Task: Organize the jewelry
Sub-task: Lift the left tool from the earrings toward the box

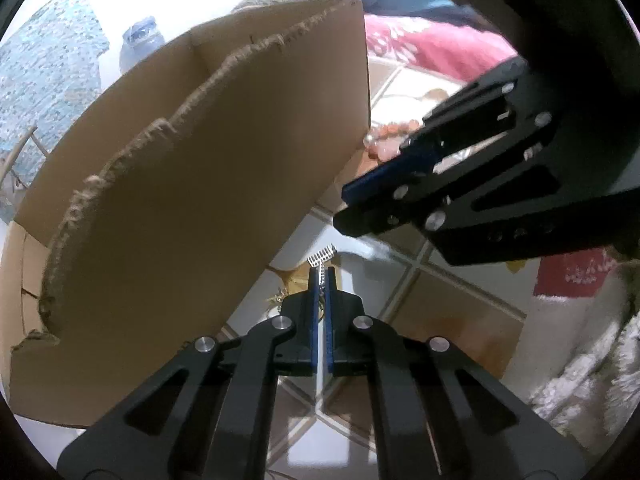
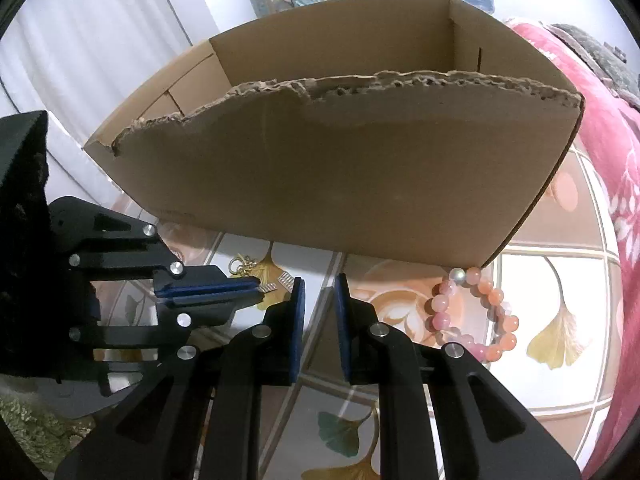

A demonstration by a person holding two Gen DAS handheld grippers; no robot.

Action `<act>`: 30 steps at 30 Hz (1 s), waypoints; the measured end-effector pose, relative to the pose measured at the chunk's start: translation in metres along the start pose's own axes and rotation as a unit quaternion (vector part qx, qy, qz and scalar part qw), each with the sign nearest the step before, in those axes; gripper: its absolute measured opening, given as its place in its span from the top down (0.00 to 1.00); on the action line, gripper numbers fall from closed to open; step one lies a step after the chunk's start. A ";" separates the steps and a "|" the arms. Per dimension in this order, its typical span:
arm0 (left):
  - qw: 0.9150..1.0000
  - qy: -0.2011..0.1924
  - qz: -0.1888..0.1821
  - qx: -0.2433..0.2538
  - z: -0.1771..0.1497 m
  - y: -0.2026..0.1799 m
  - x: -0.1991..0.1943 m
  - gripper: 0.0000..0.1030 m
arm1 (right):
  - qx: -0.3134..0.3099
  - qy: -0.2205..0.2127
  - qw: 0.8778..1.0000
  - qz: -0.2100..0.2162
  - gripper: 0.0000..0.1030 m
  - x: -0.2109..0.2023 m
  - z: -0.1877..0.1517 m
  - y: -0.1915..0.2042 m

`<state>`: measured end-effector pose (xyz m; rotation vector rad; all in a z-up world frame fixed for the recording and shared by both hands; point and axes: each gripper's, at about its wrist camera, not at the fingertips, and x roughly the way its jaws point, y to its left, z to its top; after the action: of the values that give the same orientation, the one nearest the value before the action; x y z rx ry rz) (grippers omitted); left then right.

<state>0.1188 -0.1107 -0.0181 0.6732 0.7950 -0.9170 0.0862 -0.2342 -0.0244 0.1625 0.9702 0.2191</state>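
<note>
- Left tool clamped on silver earring, cardboard box to its left.
- Right tool narrowly open, holding nothing; bead bracelet to its right.

ahead: cardboard box wall blocks | right: bead bracelet near box corner | box top open

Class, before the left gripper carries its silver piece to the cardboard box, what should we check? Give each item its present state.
1. Left gripper shut on silver earring: ok.
2. Grip secure enough to travel: cannot tell.
3. Cardboard box open at the top: ok.
4. Right gripper open, holding nothing: ok.
5. Pink bead bracelet lying outside the box: not ok.
6. Gold earring on the table, not boxed: not ok.
</note>
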 end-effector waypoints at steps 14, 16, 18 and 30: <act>0.987 -0.071 -0.022 -0.144 -0.025 0.043 -0.037 0.98 | -0.036 0.006 0.999 0.012 0.85 0.005 0.005 0.011; 0.983 -0.071 -0.024 -0.166 -0.032 0.050 -0.039 0.98 | -0.050 0.008 0.999 0.011 0.85 0.008 0.007 0.016; 0.981 -0.070 -0.026 -0.178 -0.038 0.054 -0.041 0.98 | -0.065 0.012 0.998 0.006 0.85 0.012 0.009 0.019; 0.977 -0.061 -0.026 -0.202 -0.042 0.064 -0.031 0.98 | -0.112 0.041 0.993 -0.011 0.85 0.024 0.017 0.029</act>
<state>0.1509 -0.0361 -0.0047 0.2397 0.8607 -0.8038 0.1100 -0.2007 -0.0269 -0.0637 1.0203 0.3149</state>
